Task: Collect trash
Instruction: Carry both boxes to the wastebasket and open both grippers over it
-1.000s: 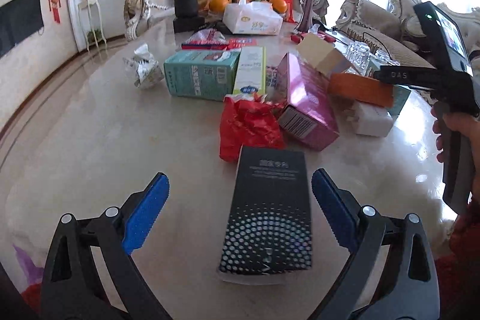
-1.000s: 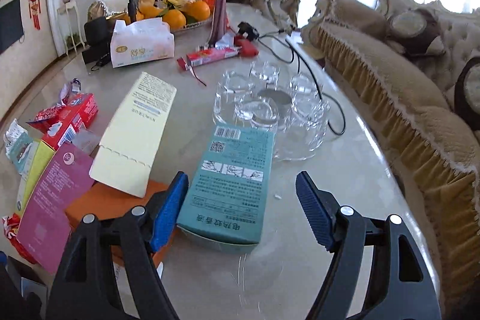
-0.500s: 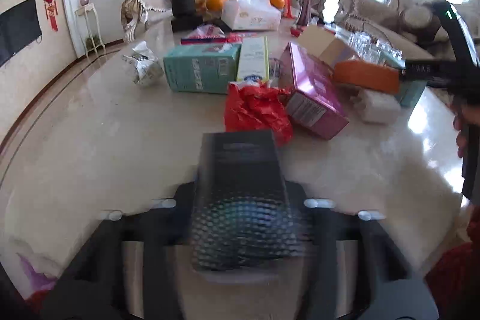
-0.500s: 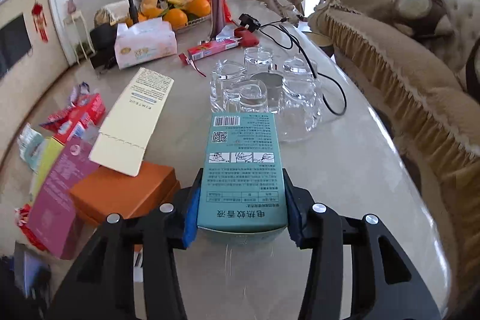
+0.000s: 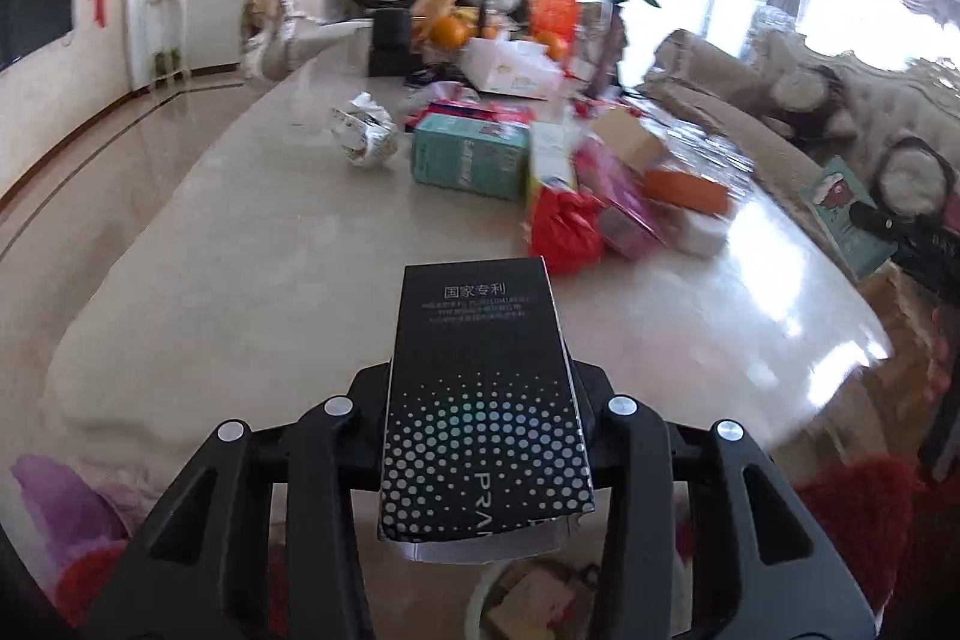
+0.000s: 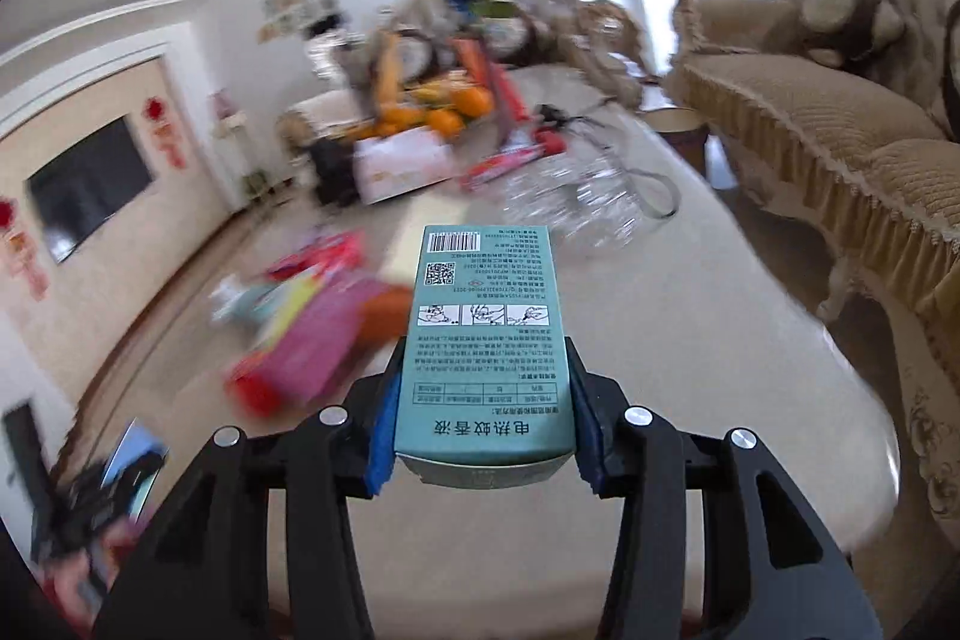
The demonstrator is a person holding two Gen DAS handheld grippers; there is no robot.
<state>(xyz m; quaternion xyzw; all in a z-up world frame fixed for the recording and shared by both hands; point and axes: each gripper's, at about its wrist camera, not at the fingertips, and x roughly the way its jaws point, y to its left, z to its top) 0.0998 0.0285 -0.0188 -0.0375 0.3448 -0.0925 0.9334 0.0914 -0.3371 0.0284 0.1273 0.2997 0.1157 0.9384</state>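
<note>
- The black box [image 5: 487, 400] with a dotted pattern sat clamped between the jaws of the left gripper [image 5: 486, 418], lifted clear of the marble table [image 5: 240, 244] — its near end overhung the table's edge.
- The teal box [image 6: 487, 346] was pinched between the blue pads [image 6: 381, 436] of the right gripper [image 6: 485, 430], held above the table.
- Farther off on the table lay a red bag [image 5: 564, 229], a pink box [image 5: 624, 214], a green carton [image 5: 471, 157] and, to the left, crumpled foil [image 5: 364, 137].
- At the far end stood a tissue box [image 5: 510, 67] and oranges [image 5: 447, 31] — blurred.
</note>
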